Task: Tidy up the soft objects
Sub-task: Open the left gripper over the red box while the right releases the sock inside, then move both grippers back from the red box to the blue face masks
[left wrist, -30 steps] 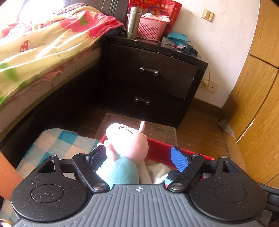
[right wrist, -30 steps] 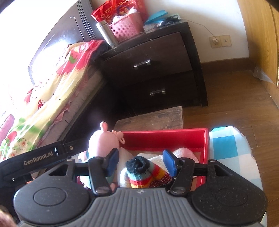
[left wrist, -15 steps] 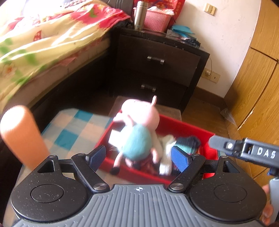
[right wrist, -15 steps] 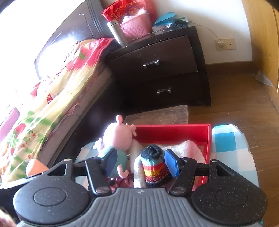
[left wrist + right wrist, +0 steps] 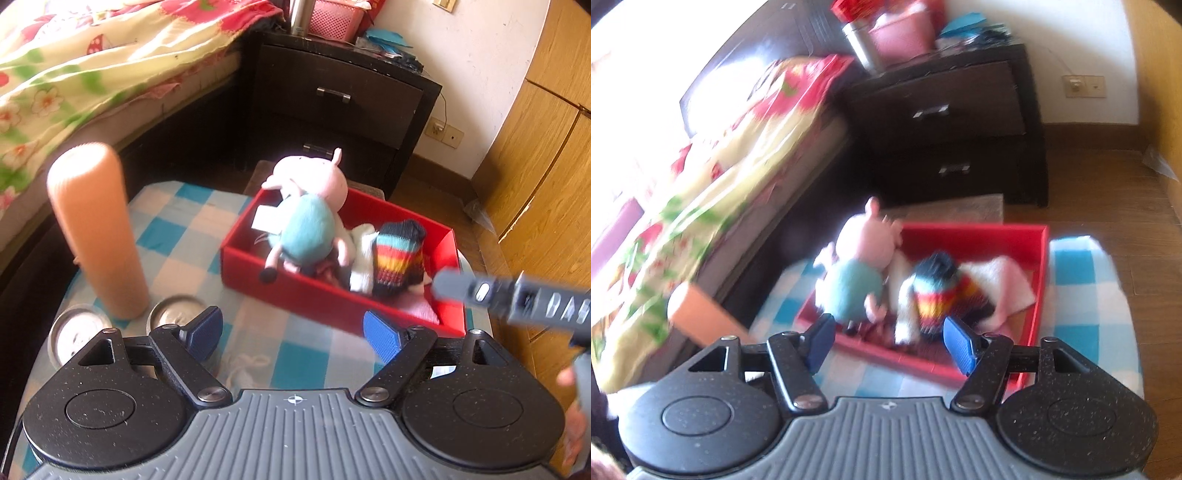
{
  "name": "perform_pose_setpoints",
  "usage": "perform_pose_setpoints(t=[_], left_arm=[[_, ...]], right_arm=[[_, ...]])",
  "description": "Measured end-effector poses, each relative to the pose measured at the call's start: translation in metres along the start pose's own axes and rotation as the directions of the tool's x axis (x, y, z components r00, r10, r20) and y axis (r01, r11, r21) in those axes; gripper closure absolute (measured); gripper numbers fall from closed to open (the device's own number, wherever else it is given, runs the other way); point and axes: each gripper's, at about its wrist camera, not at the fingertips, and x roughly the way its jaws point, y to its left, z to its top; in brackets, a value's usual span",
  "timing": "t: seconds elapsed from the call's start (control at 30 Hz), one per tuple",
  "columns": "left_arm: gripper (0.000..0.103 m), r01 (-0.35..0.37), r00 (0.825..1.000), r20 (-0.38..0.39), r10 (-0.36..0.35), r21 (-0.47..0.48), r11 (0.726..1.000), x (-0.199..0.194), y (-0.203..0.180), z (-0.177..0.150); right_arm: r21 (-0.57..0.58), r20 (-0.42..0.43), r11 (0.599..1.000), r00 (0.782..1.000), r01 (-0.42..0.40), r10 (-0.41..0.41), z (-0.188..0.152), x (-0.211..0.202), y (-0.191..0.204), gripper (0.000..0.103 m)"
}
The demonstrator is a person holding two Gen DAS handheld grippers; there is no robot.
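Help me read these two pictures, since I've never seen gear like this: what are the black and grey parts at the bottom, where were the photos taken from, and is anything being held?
No robot here: a person holds a hand-held gripper in each hand, with a wide-angle camera on each looking along its blue-padded fingers. One picture is from the left gripper, the other from the right gripper. The black and grey shapes are the grippers' own bodies. Neither holds anything: the left is open, and the right's jaws are opening with nothing between them. On the blue checked cloth sits a red box containing a pig plush, a striped sock and a white towel. An orange cylinder stands beside it.
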Motion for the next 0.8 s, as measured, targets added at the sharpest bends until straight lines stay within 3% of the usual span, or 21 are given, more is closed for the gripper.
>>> perform_pose_setpoints(t=[0.27, 0.37, 0.63, 0.8], left_arm=[[0.021, 0.030, 0.999, -0.037, -0.033, -0.074, 0.997, -0.020, 0.033, -0.023], [0.021, 0.011, 0.999, -0.044, -0.015, -0.075, 0.997, -0.026, 0.040, -0.032], [0.021, 0.031, 0.998, -0.042, -0.037, -0.131, 0.991, -0.041, 0.064, -0.040], [0.019, 0.020, 0.997, -0.072, -0.029, -0.119, 0.993, -0.037, 0.069, -0.045]], right_arm=[[-0.095, -0.147, 0.995, 0.989, -0.017, 0.003, -0.064, 0.013, 0.026, 0.059], [-0.118, -0.193, 0.992, 0.981, -0.035, 0.011, -0.084, 0.017, 0.035, 0.059], [-0.166, -0.274, 0.985, 0.962, -0.053, 0.005, -0.115, 0.038, 0.055, 0.059], [-0.184, -0.299, 0.981, 0.954, -0.054, -0.004, -0.121, 0.048, 0.060, 0.059]])
